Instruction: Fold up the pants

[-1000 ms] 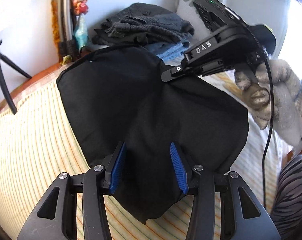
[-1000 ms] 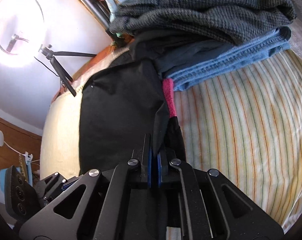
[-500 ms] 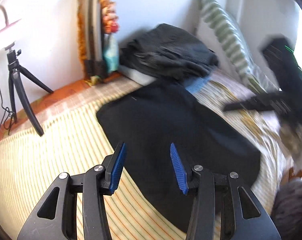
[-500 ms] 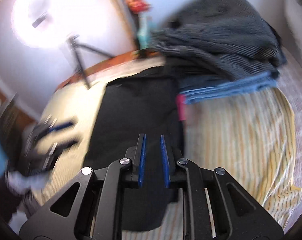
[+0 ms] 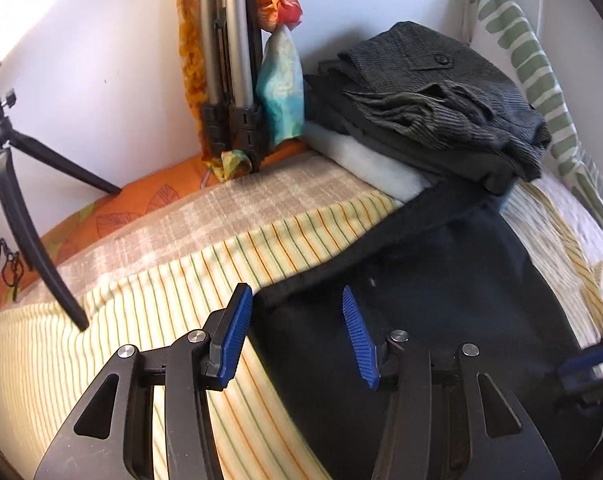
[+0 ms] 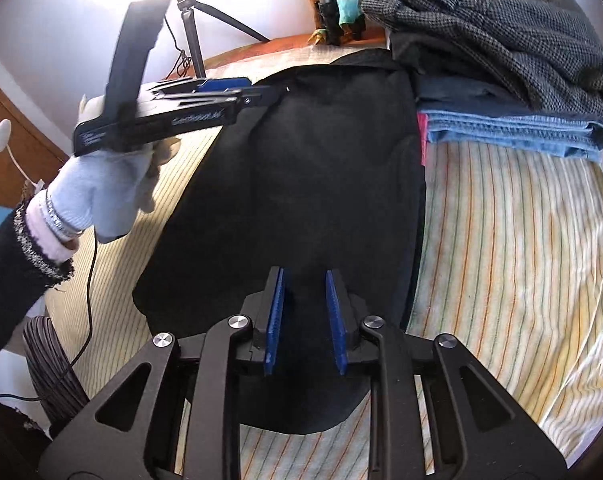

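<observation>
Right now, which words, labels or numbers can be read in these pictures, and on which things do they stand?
Pale lettering on the side of the left gripper, seen from the right wrist: too blurred to read.
Small label at its rear end: too small to read.
Nothing else carries text.

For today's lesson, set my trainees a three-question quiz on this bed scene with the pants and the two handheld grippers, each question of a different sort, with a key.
1. True or false: the right gripper is clamped on the black pants.
2. Multiple choice: where on the black pants does the left gripper hover? A) the near left edge B) the middle C) the far right corner
3. Fill in: in the stack of folded clothes, the lowest layer seen from the right wrist is blue ____.

Key
1. False: its jaws stand apart with only fabric below them.
2. A
3. denim
</observation>
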Available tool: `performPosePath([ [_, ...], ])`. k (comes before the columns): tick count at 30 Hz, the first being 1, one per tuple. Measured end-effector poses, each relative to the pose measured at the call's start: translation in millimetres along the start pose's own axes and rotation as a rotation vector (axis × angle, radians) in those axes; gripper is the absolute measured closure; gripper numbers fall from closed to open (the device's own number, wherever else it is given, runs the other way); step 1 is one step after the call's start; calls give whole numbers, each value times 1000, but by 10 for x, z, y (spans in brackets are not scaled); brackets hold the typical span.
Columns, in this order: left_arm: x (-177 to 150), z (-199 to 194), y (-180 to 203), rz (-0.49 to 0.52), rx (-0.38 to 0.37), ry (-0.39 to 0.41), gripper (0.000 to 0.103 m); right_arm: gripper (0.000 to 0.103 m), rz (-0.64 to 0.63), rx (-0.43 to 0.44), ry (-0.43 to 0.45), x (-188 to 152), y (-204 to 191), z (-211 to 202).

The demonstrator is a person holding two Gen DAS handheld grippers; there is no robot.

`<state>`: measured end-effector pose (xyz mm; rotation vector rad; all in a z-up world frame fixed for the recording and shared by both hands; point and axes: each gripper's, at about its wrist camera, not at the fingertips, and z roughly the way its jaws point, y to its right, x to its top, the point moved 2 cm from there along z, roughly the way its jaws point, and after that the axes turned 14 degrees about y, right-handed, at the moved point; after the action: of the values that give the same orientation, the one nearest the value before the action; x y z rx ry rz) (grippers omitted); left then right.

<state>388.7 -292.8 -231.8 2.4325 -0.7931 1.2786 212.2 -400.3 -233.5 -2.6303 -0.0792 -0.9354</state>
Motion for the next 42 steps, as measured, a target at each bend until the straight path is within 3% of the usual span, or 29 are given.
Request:
performPosePath([
  [6, 4, 153, 13, 17, 7, -10, 56, 79, 32, 19, -11, -33, 72, 99],
  [10, 86, 19, -50, -14, -6, -7, 56, 76, 43, 27, -11, 30, 51, 43],
  [14, 94, -237, -150, -68, -41, -5, 52, 42, 54, 6, 63, 124, 135, -93],
  [17, 15, -462, -216, -145, -90, -13, 48, 35, 130, 13, 96, 224, 340, -132],
  [19, -61, -579, -239, -206, -123, -33, 42, 34, 170, 33, 101, 267, 440, -104],
  [25, -338, -752, -198, -386, -230, -104, 39, 29, 250, 106, 69, 358, 682, 117],
  [30, -563, -730, -179, -516, -277, -145, 38, 29, 296, 145, 38, 337, 819, 352],
  [40, -656, -570, -21, -521, -302, -166, 38, 28, 292, 273, 73, 296, 758, 421],
  [42, -648, -548, -3, -521, -308, -161, 38, 31, 295, 294, 69, 298, 723, 449],
])
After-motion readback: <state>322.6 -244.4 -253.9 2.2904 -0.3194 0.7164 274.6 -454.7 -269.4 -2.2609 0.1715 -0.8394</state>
